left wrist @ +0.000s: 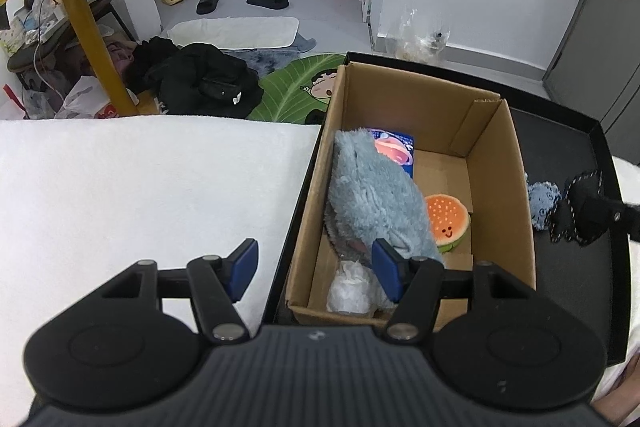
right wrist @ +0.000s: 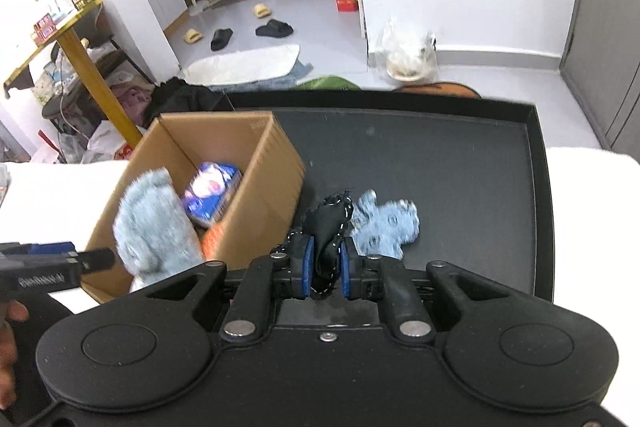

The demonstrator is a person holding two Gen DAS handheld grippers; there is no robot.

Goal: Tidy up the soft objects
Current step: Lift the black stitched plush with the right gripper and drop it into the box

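Beside cardboard box (right wrist: 224, 187), right tool (right wrist: 323, 263) clamped on black cloth (right wrist: 329, 223), left tool (left wrist: 314, 267) apart, empty.

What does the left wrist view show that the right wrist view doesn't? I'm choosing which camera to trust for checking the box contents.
Only the left wrist view shows the watermelon plush whole, with its smiling face, and the white crumpled item at the box's near end.

Only the right wrist view shows the right gripper from behind, shut on the black stitched cloth, and the whole light blue cloth on the black tray.

Both show the cardboard box, the grey-blue fluffy plush and the blue packet inside it.
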